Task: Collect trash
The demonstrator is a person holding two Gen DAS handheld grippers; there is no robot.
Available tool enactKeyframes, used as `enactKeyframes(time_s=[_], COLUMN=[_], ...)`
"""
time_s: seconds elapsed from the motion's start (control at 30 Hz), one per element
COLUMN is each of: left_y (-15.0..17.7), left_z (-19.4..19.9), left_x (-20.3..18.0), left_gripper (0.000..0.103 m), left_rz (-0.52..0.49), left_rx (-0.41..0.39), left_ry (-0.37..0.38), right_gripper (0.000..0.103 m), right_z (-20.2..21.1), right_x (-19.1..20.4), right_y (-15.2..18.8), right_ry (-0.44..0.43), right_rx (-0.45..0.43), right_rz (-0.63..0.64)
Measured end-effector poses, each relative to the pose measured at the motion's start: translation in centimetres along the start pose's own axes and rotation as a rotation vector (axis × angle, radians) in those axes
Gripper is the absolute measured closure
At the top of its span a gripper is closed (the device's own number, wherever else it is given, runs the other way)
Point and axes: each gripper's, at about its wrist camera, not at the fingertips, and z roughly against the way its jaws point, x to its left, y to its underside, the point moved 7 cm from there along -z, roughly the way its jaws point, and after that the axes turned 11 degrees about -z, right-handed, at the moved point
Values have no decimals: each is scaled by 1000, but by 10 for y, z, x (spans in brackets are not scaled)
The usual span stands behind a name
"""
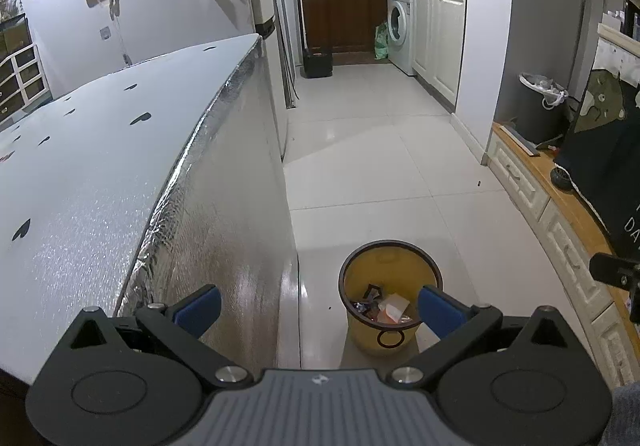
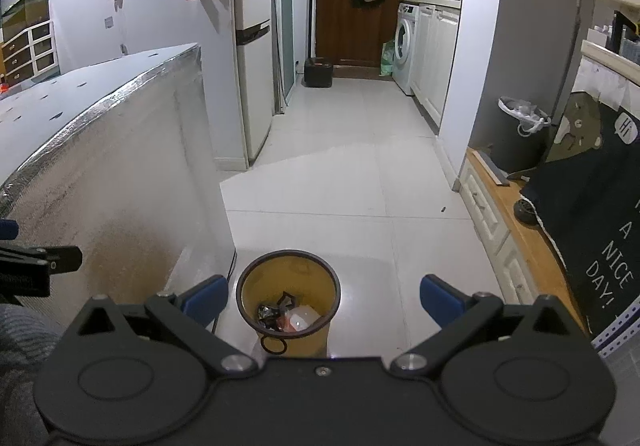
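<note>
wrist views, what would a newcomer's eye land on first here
The yellow bin on the pale tiled floor, low in both views, with wrappers lying in its bottom. Beside it rises a table draped in silvery foil. The left gripper and right gripper both hang open and empty.

A washing machine [image 1: 400,28] stands beside white cabinets [image 1: 438,38].

Left gripper [image 1: 319,308] and right gripper [image 2: 324,302], fingers spread, empty.

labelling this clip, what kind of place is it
Most likely a home, a hallway leading to a kitchen: a washing machine under a counter, a tall fridge, and a small yellow bin with trash on the tiled floor.
</note>
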Motion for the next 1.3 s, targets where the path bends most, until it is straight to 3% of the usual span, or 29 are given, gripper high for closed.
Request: enactKeyframes(time_s=[1.3], left_y=[4], left_z=[18], left_x=[-7], left_gripper=[0], left_rz=[-9], left_rx=[-43], left_ry=[-22], right_gripper=[0], right_z=[14], right_x=[-2], right_y=[4], right_ry=[-10], right_rx=[-35], right_rz=[-15])
